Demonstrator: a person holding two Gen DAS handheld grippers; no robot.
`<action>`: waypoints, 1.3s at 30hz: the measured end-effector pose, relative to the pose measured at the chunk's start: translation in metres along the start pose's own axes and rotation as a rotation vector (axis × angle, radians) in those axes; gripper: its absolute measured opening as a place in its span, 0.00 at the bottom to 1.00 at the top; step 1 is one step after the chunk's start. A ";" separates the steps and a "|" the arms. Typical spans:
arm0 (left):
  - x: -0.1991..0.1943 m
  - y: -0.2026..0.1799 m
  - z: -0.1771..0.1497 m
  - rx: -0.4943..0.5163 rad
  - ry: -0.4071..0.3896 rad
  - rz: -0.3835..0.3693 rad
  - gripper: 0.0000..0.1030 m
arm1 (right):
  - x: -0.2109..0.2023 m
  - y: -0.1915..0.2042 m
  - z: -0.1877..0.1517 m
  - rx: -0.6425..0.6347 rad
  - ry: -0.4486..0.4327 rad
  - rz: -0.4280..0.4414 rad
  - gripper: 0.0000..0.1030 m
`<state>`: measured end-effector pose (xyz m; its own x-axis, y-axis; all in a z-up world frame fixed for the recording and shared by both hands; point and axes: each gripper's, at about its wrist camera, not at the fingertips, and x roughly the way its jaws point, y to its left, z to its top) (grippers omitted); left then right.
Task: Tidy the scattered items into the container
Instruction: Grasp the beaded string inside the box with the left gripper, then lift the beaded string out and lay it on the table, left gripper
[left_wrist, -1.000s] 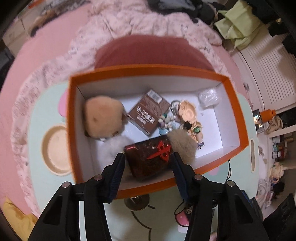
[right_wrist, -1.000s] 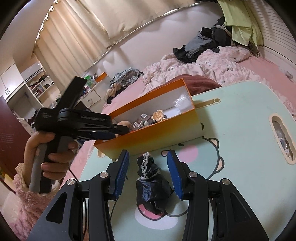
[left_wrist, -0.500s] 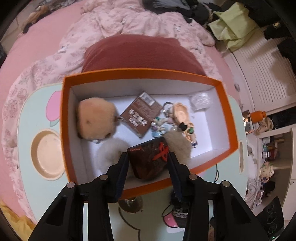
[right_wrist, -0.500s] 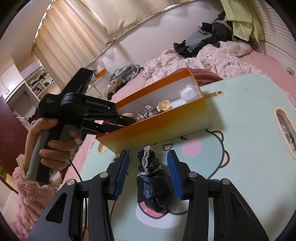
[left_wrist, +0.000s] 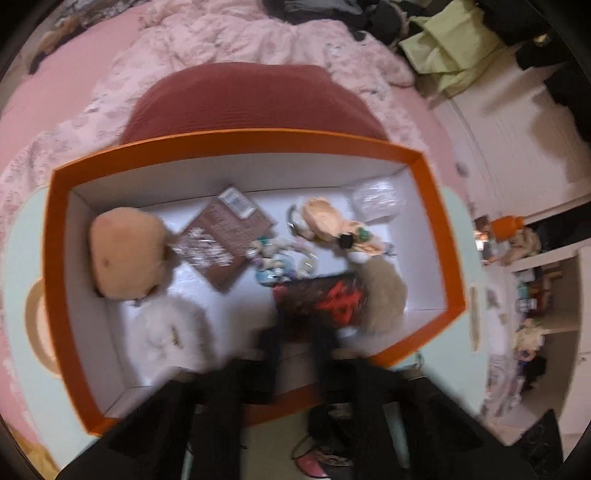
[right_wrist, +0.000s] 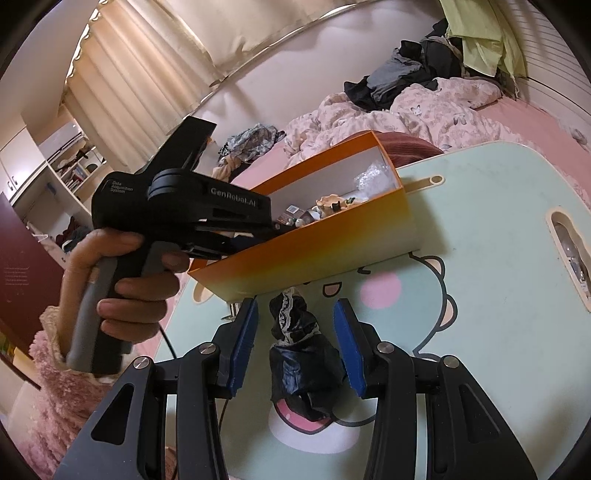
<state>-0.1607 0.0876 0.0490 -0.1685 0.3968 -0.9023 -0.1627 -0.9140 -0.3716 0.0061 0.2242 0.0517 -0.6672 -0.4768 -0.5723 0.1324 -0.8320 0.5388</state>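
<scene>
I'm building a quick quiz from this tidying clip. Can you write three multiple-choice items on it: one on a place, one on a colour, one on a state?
1. Where is the black lace-trimmed item?
A. Inside the box
B. On the mint table, between the right tongs' pads
C. On the bed

2. What colour is the box's rim?
A. Orange
B. Blue
C. Green

3. How do the right tongs stand?
A. Clamped on the box wall
B. Shut tight on nothing
C. Open, pads clear of the item

Answers: 1 B, it lies on the table in front of the box; 2 A, an orange edge frames the white inside; 3 C, gaps show on both sides of the item.
</scene>
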 end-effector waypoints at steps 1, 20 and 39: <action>-0.002 -0.001 0.000 0.002 -0.006 -0.023 0.01 | 0.000 -0.001 0.000 0.001 -0.001 -0.001 0.43; 0.010 -0.007 0.024 0.004 -0.039 0.159 0.21 | 0.003 -0.006 0.001 0.025 0.012 0.003 0.43; -0.025 0.000 0.010 0.011 -0.180 0.031 0.13 | 0.003 -0.007 -0.001 0.025 0.018 0.000 0.43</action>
<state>-0.1661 0.0788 0.0735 -0.3448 0.3778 -0.8593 -0.1648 -0.9256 -0.3408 0.0040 0.2286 0.0452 -0.6537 -0.4818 -0.5836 0.1134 -0.8248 0.5539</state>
